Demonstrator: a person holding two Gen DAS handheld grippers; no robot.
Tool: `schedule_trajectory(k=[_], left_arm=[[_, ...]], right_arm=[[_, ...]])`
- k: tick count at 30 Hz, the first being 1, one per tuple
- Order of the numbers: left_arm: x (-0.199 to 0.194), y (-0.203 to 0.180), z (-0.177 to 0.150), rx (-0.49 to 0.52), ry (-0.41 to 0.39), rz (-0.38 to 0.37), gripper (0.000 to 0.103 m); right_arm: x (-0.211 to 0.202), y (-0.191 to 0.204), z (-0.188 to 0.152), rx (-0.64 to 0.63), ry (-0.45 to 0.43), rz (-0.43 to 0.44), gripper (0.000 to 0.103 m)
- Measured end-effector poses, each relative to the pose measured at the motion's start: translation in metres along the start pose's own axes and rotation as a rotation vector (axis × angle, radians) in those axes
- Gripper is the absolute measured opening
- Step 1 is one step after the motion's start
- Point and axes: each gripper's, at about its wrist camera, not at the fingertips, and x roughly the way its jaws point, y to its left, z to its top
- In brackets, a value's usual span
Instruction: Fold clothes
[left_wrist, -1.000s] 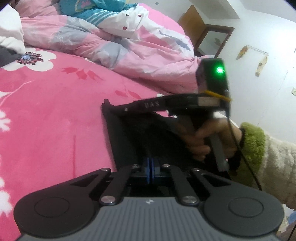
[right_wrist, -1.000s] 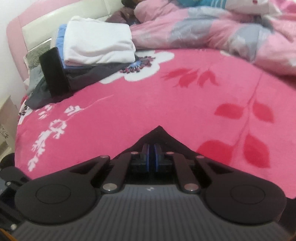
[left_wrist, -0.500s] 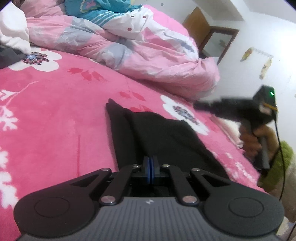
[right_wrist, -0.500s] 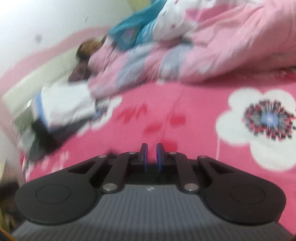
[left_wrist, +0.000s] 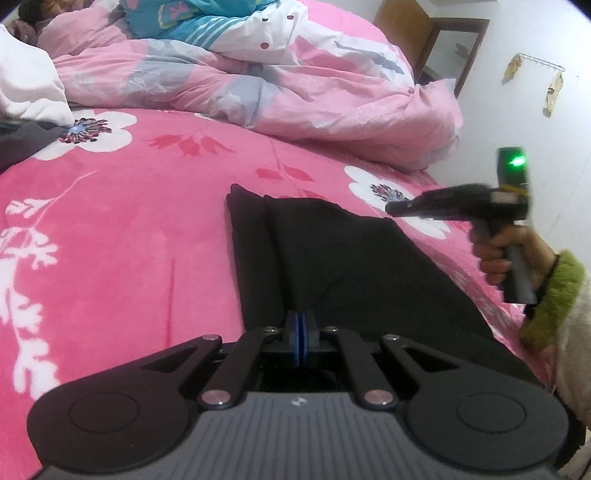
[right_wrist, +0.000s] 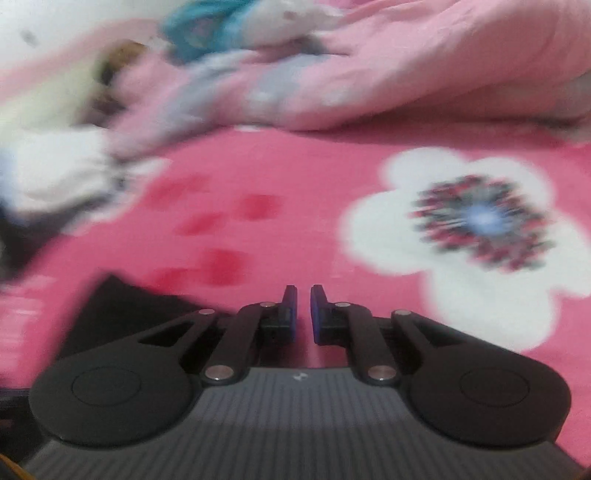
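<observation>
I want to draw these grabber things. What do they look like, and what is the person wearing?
Each gripper is black with a ribbed grey top, silver screws and blue pads. The right gripper has a pistol handle, a green light and a thin black cable. The sleeve is fluffy cream with a green cuff.

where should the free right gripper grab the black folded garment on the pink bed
Probably the black folded garment's far right corner, coming from its right edge where the right gripper hovers, jaws slightly apart and empty. The left gripper is shut on the near edge, and that corner lies flat and unobstructed.
</observation>
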Motion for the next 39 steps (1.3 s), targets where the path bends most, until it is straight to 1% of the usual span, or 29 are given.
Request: schedule_trajectory(k=[2, 4, 6, 7, 9, 11, 12, 13, 14, 15, 17, 18, 19, 20, 21, 23, 24, 25, 26, 27, 28, 29, 31, 33, 34, 36, 37, 38, 39], left_arm=[[0.001, 0.003, 0.000, -0.013, 0.004, -0.009, 0.003], [0.002, 0.006, 0.001, -0.028, 0.011, -0.013, 0.004], [0.002, 0.006, 0.002, -0.029, 0.021, -0.008, 0.007], [0.002, 0.006, 0.004, -0.031, 0.026, -0.005, 0.008], [0.003, 0.007, 0.007, -0.045, 0.038, 0.001, 0.010], [0.003, 0.009, 0.010, -0.069, 0.046, 0.000, 0.012], [0.001, 0.009, 0.011, -0.068, 0.038, 0.003, 0.014], [-0.001, 0.009, 0.012, -0.068, 0.031, 0.006, 0.023], [-0.003, 0.009, 0.012, -0.066, 0.022, 0.010, 0.029], [-0.006, 0.008, 0.012, -0.052, 0.004, 0.017, 0.034], [-0.010, 0.007, 0.013, -0.037, -0.020, 0.028, 0.034], [-0.008, 0.007, 0.014, -0.035, -0.014, 0.030, 0.035], [-0.006, 0.007, 0.014, -0.032, -0.008, 0.032, 0.035], [-0.004, 0.007, 0.015, -0.030, -0.002, 0.035, 0.035], [-0.002, 0.007, 0.016, -0.027, 0.004, 0.037, 0.036], [0.002, 0.007, 0.017, -0.022, 0.017, 0.043, 0.036], [0.006, 0.007, 0.017, -0.014, 0.026, 0.062, 0.036], [0.007, 0.007, 0.017, -0.010, 0.032, 0.078, 0.037], [0.007, 0.007, 0.018, -0.011, 0.035, 0.079, 0.037], [0.004, 0.006, 0.020, -0.014, 0.036, 0.087, 0.036], [0.000, 0.004, 0.021, -0.007, 0.026, 0.105, 0.036], [-0.005, 0.001, 0.023, 0.002, 0.015, 0.121, 0.037], [-0.014, -0.006, 0.024, 0.039, -0.021, 0.134, 0.043], [-0.014, -0.012, 0.022, 0.068, -0.023, 0.134, 0.046], [-0.012, -0.014, 0.021, 0.080, -0.017, 0.135, 0.046], [-0.006, -0.018, 0.016, 0.102, -0.003, 0.144, 0.046], [-0.001, -0.017, 0.013, 0.107, 0.008, 0.162, 0.046], [0.003, -0.015, 0.011, 0.110, 0.019, 0.177, 0.046], [0.003, -0.012, 0.009, 0.100, 0.019, 0.172, 0.047]], right_arm=[[0.003, 0.021, -0.002, -0.067, 0.044, 0.128, 0.008], [0.013, 0.042, -0.002, -0.138, 0.099, 0.244, 0.014], [0.046, 0.054, 0.003, -0.169, 0.177, 0.277, 0.015], [0.061, 0.060, 0.006, -0.179, 0.213, 0.291, 0.013], [0.082, 0.054, 0.019, -0.120, 0.216, 0.263, 0.012], [0.079, 0.043, 0.035, -0.047, 0.142, 0.058, 0.017], [0.068, 0.039, 0.038, -0.028, 0.116, 0.020, 0.017], [0.055, 0.034, 0.039, -0.006, 0.092, -0.011, 0.017], [0.036, 0.030, 0.037, 0.030, 0.086, 0.036, 0.017], [0.016, 0.030, 0.031, 0.044, 0.086, 0.081, 0.017], [-0.018, 0.041, 0.011, 0.013, 0.098, 0.136, 0.017], [-0.033, 0.049, 0.000, -0.006, 0.107, 0.166, 0.017], [-0.045, 0.053, -0.014, 0.003, 0.124, 0.229, 0.019], [-0.049, 0.052, -0.026, 0.036, 0.140, 0.301, 0.020], [-0.050, 0.050, -0.040, 0.080, 0.162, 0.354, 0.022], [-0.039, 0.038, -0.063, 0.187, 0.213, 0.335, 0.023], [-0.034, 0.031, -0.074, 0.244, 0.234, 0.327, 0.013], [-0.032, 0.017, -0.079, 0.327, 0.217, 0.322, 0.004], [-0.041, 0.005, -0.080, 0.424, 0.169, 0.290, 0.004], [-0.049, -0.005, -0.081, 0.513, 0.120, 0.256, 0.008], [-0.063, -0.008, -0.080, 0.538, 0.063, 0.214, 0.011], [-0.076, -0.003, -0.078, 0.515, 0.021, 0.198, 0.012], [-0.101, 0.016, -0.084, 0.449, -0.018, 0.240, 0.017], [-0.113, 0.037, -0.102, 0.406, 0.009, 0.326, 0.018], [-0.114, 0.049, -0.114, 0.376, 0.031, 0.348, 0.018], [-0.117, 0.064, -0.142, 0.320, 0.080, 0.352, 0.019], [-0.116, 0.066, -0.155, 0.314, 0.107, 0.320, 0.018], [-0.126, 0.059, -0.170, 0.344, 0.089, 0.316, 0.017], [-0.137, 0.052, -0.184, 0.378, 0.070, 0.314, 0.017]])
